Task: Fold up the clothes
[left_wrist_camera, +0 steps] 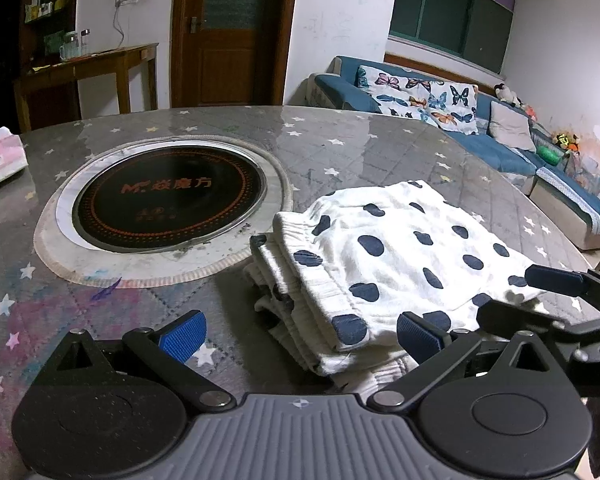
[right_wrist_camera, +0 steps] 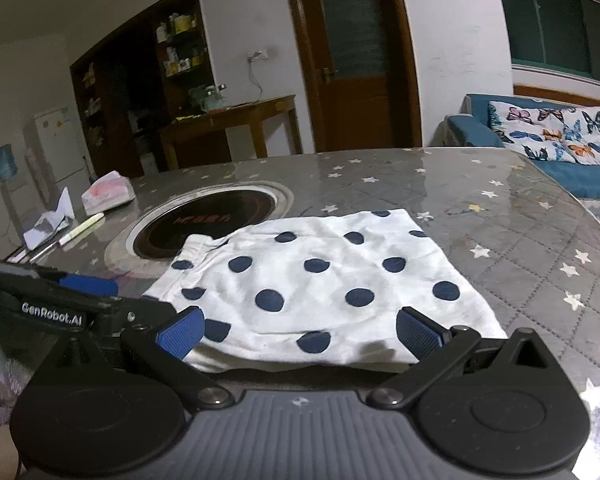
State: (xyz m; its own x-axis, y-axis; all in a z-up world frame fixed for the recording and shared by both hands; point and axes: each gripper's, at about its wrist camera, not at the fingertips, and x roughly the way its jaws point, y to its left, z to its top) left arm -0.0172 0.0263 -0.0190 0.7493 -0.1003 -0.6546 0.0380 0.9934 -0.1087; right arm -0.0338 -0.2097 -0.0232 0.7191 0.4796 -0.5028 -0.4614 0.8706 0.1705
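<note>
A folded white garment with navy dots (left_wrist_camera: 380, 272) lies in a flat stack on the star-patterned table (left_wrist_camera: 340, 152), its elastic waistband layers showing at the left edge. My left gripper (left_wrist_camera: 302, 338) is open, low at the stack's near left corner, with one blue pad (left_wrist_camera: 420, 338) against the cloth and the other over bare table. In the right wrist view the garment (right_wrist_camera: 320, 288) fills the middle. My right gripper (right_wrist_camera: 300, 334) is open at its near edge, holding nothing. A finger of the right gripper (left_wrist_camera: 556, 280) shows by the cloth's right corner.
A round black induction hob (left_wrist_camera: 168, 200) is set into the table left of the garment. A tissue pack (right_wrist_camera: 108, 194), a pen (right_wrist_camera: 82, 230) and crumpled paper (right_wrist_camera: 50, 220) lie at the far left. A blue sofa (left_wrist_camera: 500, 148) stands beyond the table's right edge.
</note>
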